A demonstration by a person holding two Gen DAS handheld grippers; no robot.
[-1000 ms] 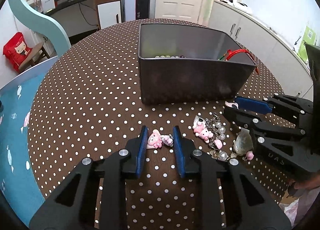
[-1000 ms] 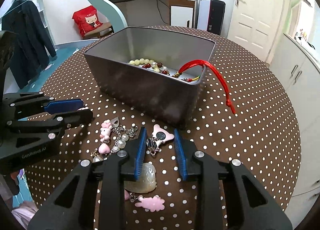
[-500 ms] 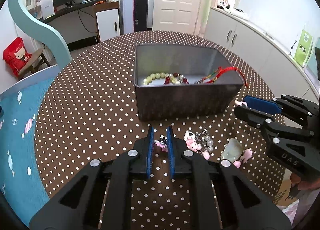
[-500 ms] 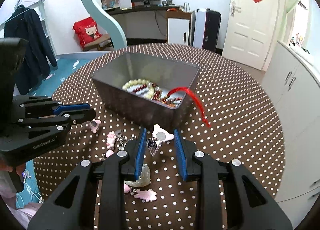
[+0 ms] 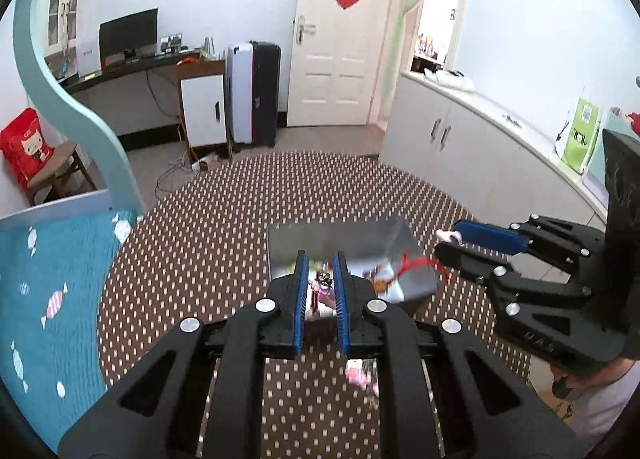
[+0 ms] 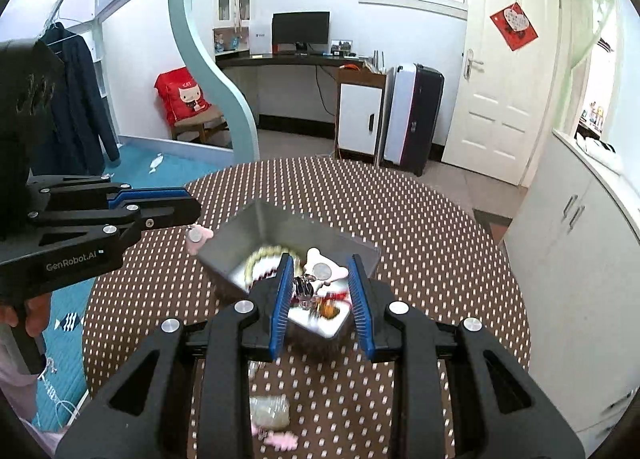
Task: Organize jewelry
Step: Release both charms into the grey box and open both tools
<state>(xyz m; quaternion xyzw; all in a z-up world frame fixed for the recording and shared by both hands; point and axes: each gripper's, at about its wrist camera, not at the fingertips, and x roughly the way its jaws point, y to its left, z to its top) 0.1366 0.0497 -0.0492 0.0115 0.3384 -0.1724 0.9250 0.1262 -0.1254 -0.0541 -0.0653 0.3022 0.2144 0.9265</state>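
Between the blue pads of my left gripper (image 5: 320, 259) hangs a small pink charm (image 5: 322, 288); the jaws are shut on it, above the near side of the grey metal box (image 5: 340, 233). My right gripper (image 6: 320, 259) is shut on a pale pink bear-shaped charm (image 6: 322, 271) with a silver disc and a metal clasp, above the same box (image 6: 256, 213). The box holds a pale bead bracelet (image 6: 260, 255) and a red cord (image 5: 416, 261). In each wrist view the other gripper shows too: the left gripper (image 6: 196, 209) and the right gripper (image 5: 446, 239), each with its charm.
The box stands on a round table with a brown white-dotted cloth (image 6: 420, 235). More jewelry lies near the table's front edge: a translucent stone pendant (image 6: 270, 411) and a pink charm (image 6: 280, 439). A hand (image 6: 34, 315) grips the left tool. White cabinets (image 5: 460, 147) stand to the right.
The left jaws closed on the pink charm on the table. Both grippers then rose with their charms, from beside the box's front wall to above it.
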